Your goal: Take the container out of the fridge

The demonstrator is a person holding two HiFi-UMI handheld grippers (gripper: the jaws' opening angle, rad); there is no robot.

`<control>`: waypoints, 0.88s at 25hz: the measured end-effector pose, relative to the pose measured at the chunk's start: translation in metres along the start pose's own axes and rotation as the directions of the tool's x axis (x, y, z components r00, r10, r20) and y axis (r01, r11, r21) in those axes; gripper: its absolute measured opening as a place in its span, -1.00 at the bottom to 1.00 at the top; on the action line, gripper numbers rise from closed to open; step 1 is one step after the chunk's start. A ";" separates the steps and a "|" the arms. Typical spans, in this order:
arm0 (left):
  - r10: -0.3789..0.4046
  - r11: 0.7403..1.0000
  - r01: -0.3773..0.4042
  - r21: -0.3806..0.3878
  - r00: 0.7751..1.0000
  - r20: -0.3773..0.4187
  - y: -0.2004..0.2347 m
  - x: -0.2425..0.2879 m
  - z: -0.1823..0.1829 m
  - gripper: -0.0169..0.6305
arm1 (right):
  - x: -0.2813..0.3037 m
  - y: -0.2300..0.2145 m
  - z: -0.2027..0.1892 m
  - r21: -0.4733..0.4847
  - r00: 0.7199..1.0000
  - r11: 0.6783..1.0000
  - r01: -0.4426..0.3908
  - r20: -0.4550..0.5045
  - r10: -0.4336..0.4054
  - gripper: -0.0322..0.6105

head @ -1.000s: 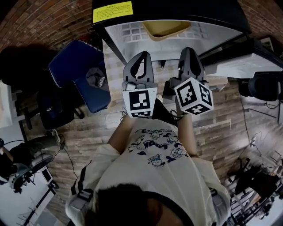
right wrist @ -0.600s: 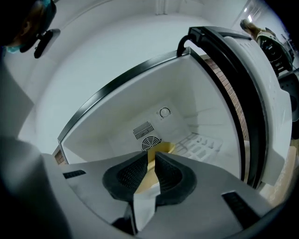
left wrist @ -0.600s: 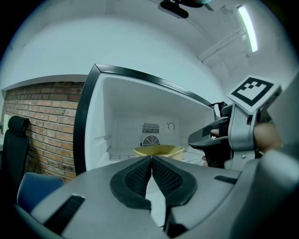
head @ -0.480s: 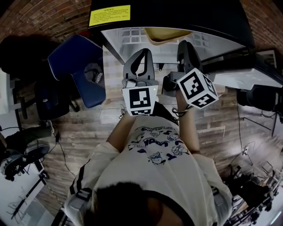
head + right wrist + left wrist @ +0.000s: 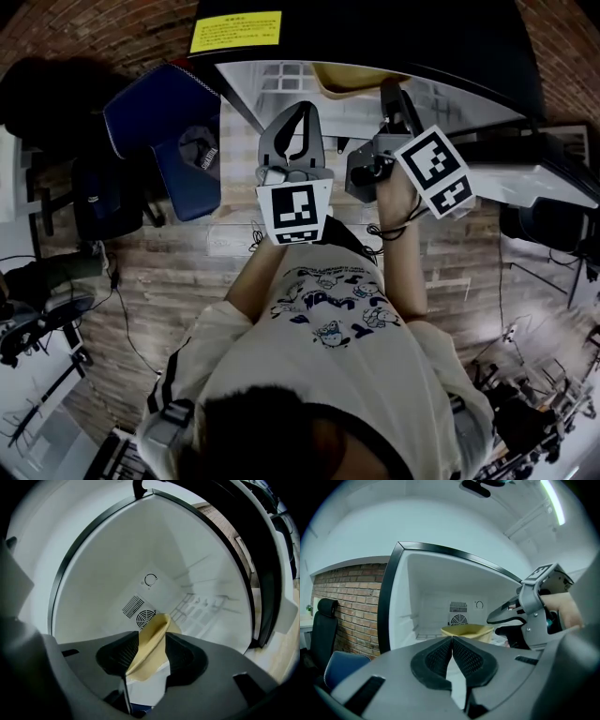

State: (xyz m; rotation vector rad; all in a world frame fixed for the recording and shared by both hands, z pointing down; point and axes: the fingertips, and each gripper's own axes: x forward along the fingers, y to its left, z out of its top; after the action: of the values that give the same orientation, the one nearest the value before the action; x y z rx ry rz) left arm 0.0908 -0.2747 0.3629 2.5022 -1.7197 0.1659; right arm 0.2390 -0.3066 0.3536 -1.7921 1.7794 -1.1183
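Two grippers are up at the open mouth of the fridge (image 5: 272,94) in the head view. The left gripper (image 5: 304,109) is just outside its front edge and the right gripper (image 5: 394,94) reaches a little further in. The pale yellow container (image 5: 361,77) sits deeper inside on the fridge's white floor. In the left gripper view, the left gripper's pads (image 5: 440,656) are clenched together on nothing. Beyond them the container (image 5: 466,631) stands in front of the fan grille (image 5: 458,619) on the fridge's back wall, with the right gripper's spread tips (image 5: 493,624) just beside it. In the right gripper view the jaws have just been opening and now stand released. The container's rim (image 5: 157,630) shows in the gap between the pads, which do not press on it. The container looks like a thin, open plastic tub, so it is probably light, smooth and somewhat flexible at the lip. Whether it holds anything cannot be seen. The near wall, just below the rim, seems the best hold, with one pad inside and one outside. A firm but not crushing squeeze, with the tub kept level, should bring it out of the fridge.
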 end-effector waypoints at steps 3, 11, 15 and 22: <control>0.019 1.000 -0.019 0.000 1.000 -0.002 0.005 -0.001 -0.001 -0.89 | 0.006 -0.003 -0.001 0.030 0.999 0.999 0.024 -0.023 -0.024 -0.35; 0.045 0.999 -0.045 -0.004 0.999 -0.006 0.013 -0.003 -0.002 -0.89 | 0.011 -0.013 -0.003 0.009 0.992 0.993 0.118 -0.049 -0.117 -0.34; 0.047 0.999 -0.047 -0.009 0.999 -0.006 0.014 -0.003 -0.002 -0.89 | 0.013 -0.017 -0.004 -0.008 0.987 0.988 0.155 -0.052 -0.155 -0.34; 0.045 0.999 -0.045 -0.015 0.999 -0.007 0.015 -0.003 -0.002 -0.89 | 0.017 -0.019 -0.005 -0.006 0.977 0.979 0.202 -0.069 -0.202 -0.34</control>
State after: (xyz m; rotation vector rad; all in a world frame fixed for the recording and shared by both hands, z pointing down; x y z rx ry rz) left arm 0.0753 -0.2775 0.3649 2.4508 -1.7695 0.1643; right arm 0.2459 -0.3192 0.3757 -1.9920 1.6621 -1.2729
